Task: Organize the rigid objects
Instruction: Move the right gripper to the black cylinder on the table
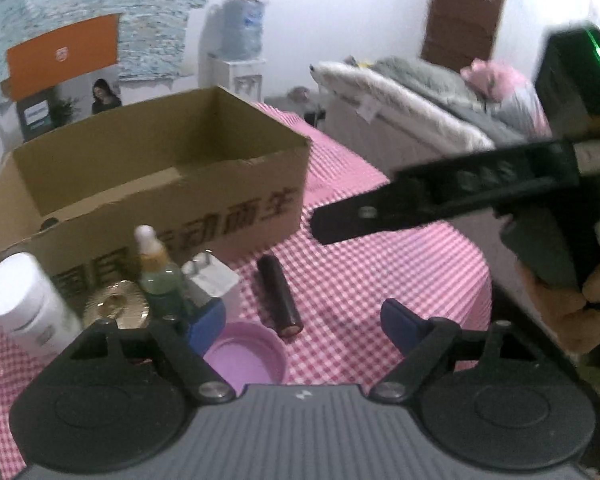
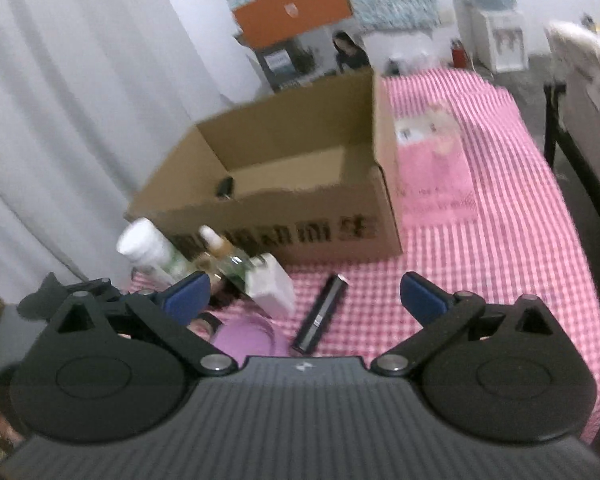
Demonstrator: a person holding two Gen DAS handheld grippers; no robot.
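An open cardboard box (image 1: 160, 200) (image 2: 300, 220) stands on the pink checked tablecloth (image 1: 380, 272). In front of it stand a white bottle (image 1: 24, 300) (image 2: 144, 248), a green dropper bottle (image 1: 156, 276) (image 2: 220, 250), a gold round lid (image 1: 116, 304) and a white charger plug (image 1: 214, 280) (image 2: 270, 290). A dark cylinder (image 1: 278, 298) (image 2: 320, 314) and a pink lid (image 1: 248, 356) (image 2: 242, 338) lie nearer. My left gripper (image 1: 302, 320) hangs open above the cylinder, holding nothing. My right gripper (image 2: 306, 298) is open and empty too. A small black item (image 2: 225, 189) lies inside the box.
A flat pink package (image 2: 436, 160) lies on the cloth to the right of the box. A bed with blankets (image 1: 420, 96) stands beyond the table's right edge. A white curtain (image 2: 80, 100) hangs at the left. A hand (image 1: 572, 312) holds the right gripper's handle.
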